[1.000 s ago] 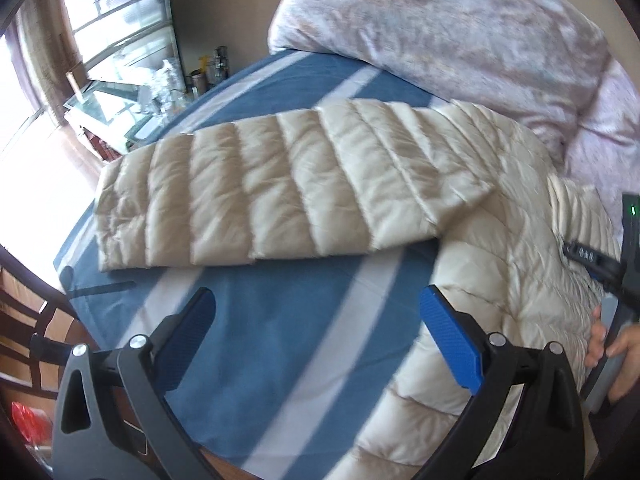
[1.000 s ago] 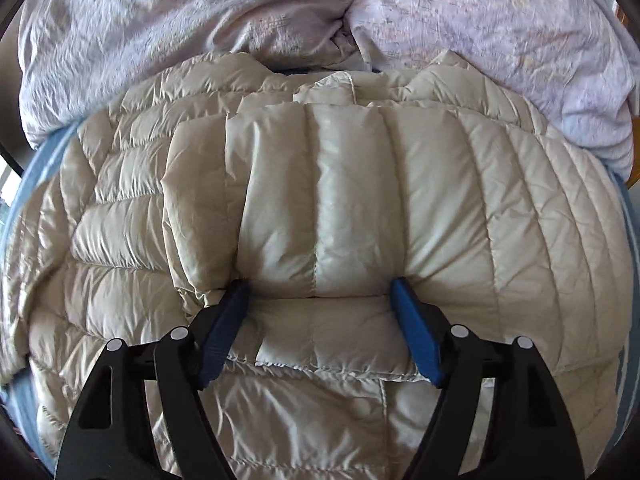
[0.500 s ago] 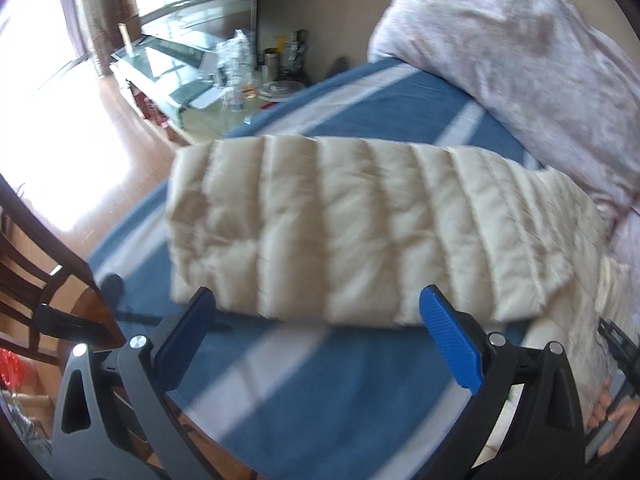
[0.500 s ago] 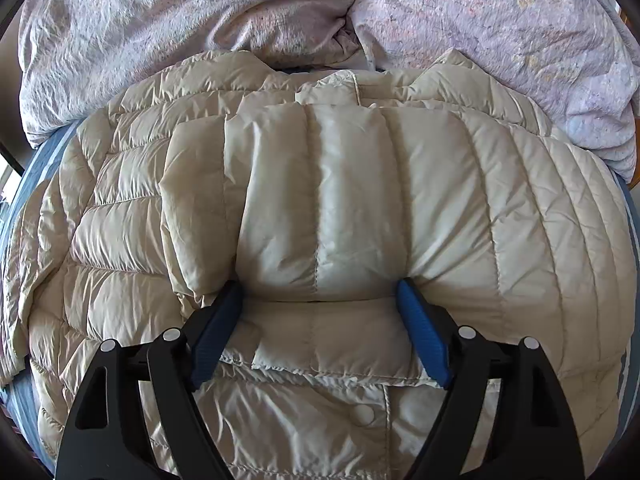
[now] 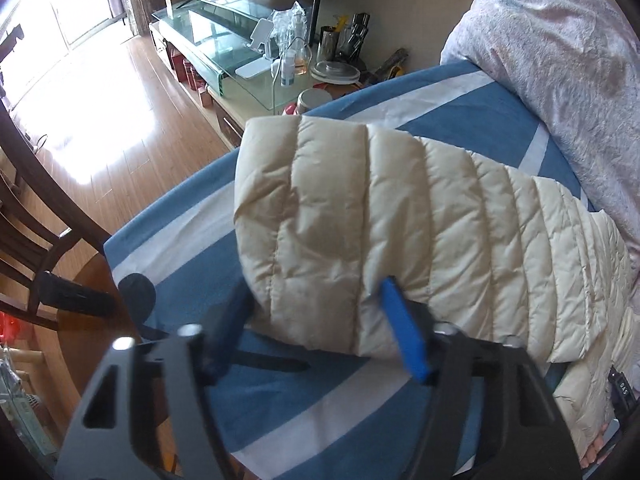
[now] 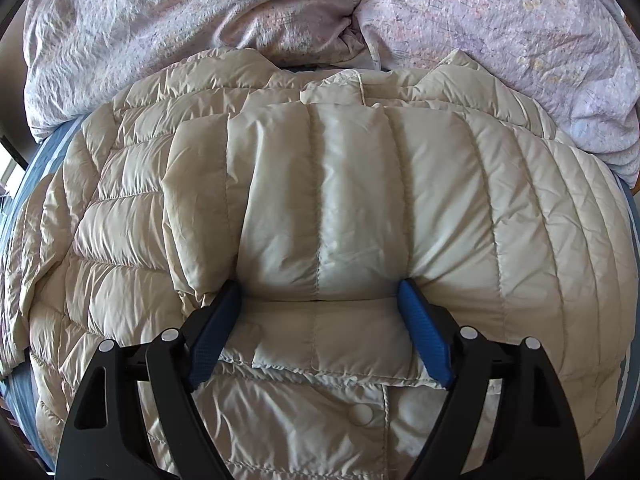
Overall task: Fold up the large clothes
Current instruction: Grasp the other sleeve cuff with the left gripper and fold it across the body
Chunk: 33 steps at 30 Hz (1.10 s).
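A cream quilted down jacket [image 6: 320, 208] lies on a blue and white striped bed cover [image 5: 360, 392]. Its left sleeve [image 5: 400, 216] stretches flat across the cover in the left wrist view. My left gripper [image 5: 316, 300] is open, its blue pads [image 5: 404, 332] on either side of the sleeve's near edge by the cuff. In the right wrist view the other sleeve [image 6: 320, 200] lies folded over the jacket body. My right gripper [image 6: 320, 300] is open, its pads [image 6: 424, 340] straddling that sleeve and pressing into it.
Pink-lilac duvet and pillows [image 6: 280, 20] lie beyond the jacket. Left of the bed stand a glass TV stand [image 5: 224, 52] with bottles and cups, a wooden floor [image 5: 100, 112] and a dark wooden chair [image 5: 28, 216]. A black strap [image 5: 268, 364] lies on the cover.
My left gripper swung left and moved forward to the sleeve's cuff end, and its jaws narrowed around the sleeve edge. My right gripper stayed on the folded sleeve, barely moving.
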### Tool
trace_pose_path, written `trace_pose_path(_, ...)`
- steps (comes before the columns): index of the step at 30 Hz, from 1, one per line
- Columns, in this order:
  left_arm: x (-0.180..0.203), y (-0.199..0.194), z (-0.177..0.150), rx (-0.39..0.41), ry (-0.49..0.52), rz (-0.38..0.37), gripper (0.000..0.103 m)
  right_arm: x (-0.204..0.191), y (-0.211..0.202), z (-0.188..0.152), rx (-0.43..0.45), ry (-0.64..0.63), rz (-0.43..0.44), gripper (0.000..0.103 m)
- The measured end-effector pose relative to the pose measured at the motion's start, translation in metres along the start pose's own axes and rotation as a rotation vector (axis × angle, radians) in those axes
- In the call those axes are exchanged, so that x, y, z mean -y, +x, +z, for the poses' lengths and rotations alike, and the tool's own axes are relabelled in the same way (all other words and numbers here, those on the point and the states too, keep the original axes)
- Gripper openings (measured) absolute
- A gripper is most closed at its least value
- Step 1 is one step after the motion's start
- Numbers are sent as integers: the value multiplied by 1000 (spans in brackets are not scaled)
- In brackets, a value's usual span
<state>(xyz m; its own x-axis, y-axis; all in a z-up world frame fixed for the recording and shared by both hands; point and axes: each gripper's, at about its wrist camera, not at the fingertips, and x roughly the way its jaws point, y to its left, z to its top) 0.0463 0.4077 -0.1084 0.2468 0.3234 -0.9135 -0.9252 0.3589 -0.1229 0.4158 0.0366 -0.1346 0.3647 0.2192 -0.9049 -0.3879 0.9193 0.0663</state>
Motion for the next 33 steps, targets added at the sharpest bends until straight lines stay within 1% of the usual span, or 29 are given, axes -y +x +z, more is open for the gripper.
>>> trace_pose_path(1,0,-1,0,-2,-2,-10,39,0,0,0,0,2,-1,83)
trace_pose_path(2,2,-2,0,-8,-3,-30,34,0,0,0,1,2,-1,83)
trace_pose_path(3,4,-1,0,-11,-2,-40,26,0,0,0,0,3,-2,83)
trace_pose_path(4,6,-1,0,-14,2,-42,21,0,0,0,0,3,-1,83)
trace_pose_path(7,14,-2,-2,-7,22,-36,12,0,0,0,-1,1,0,83)
trace_pose_path(9,19,-3,-2,1,34,-33,9,-1,0,-1,-2,-2,1,83)
trace_pose_path(12,29,-11,0,31,52,-40,8,-1,1,-1,-9,0,6,83)
trace_pose_path(16,55,-34,5,101,130,-57,8,0,-1,1,-19,-2,9,83)
trace_pose_path(19,84,-57,9,152,196,-102,8,2,-2,5,-31,1,13,83)
trace_pose_path(23,125,-82,9,195,280,-167,8,7,-10,10,-53,16,38,83)
trace_pose_path(24,135,-86,8,202,300,-182,8,11,-14,10,-53,22,47,83)
trace_pose_path(26,159,-97,3,215,350,-217,8,18,-23,10,-40,35,53,87)
trace_pose_path(33,227,-119,-27,213,484,-320,8,51,-57,2,30,63,31,89)
